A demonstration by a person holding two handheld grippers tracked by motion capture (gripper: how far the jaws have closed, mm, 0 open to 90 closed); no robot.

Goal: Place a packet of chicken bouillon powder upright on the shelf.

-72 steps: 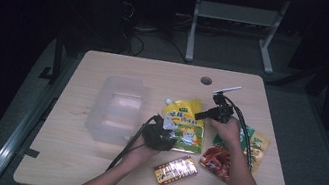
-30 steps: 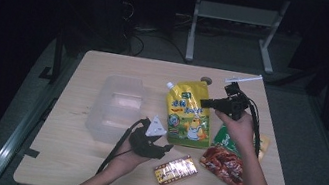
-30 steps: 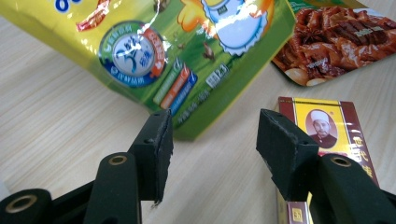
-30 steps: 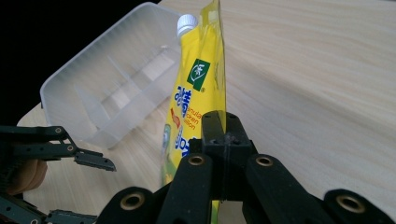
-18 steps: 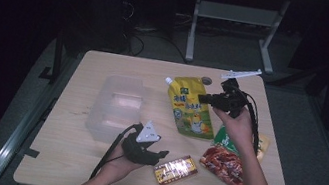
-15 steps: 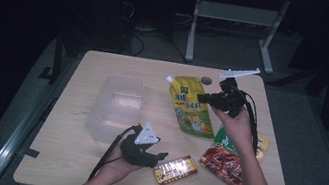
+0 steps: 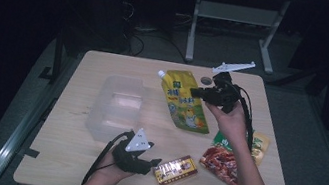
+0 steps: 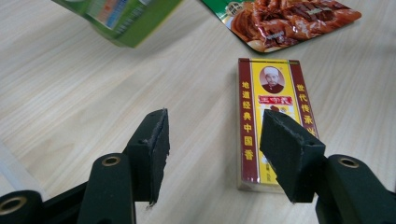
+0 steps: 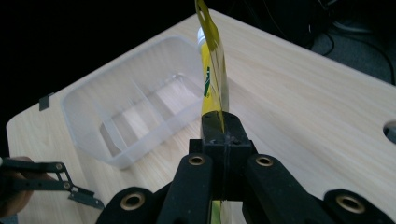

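My right gripper (image 7: 201,93) (image 9: 223,127) is shut on the edge of a yellow spouted pouch (image 7: 184,101) (image 9: 213,70), which hangs lifted over the middle of the table. My left gripper (image 7: 152,163) (image 8: 215,149) stands open near the table's front edge, and its jaws have just been opening. Bare wood lies between its pads. A small red-and-yellow box (image 7: 175,170) (image 8: 274,112) lies flat just ahead, partly behind the right-hand pad (image 8: 286,145). The pouch's lower end (image 8: 122,18) hangs at the top left of the left gripper view.
A clear plastic container (image 7: 117,108) (image 9: 135,103) with dividers stands left of the pouch. A red snack packet (image 7: 221,161) (image 8: 289,18) and a green packet (image 7: 222,139) lie at the right, under the right forearm. A round hole (image 7: 205,80) sits near the table's far edge.
The right gripper has risen and carried the yellow pouch up off the table, toward the far side. The left gripper has drawn back toward the front edge beside the small box, jaws wider.
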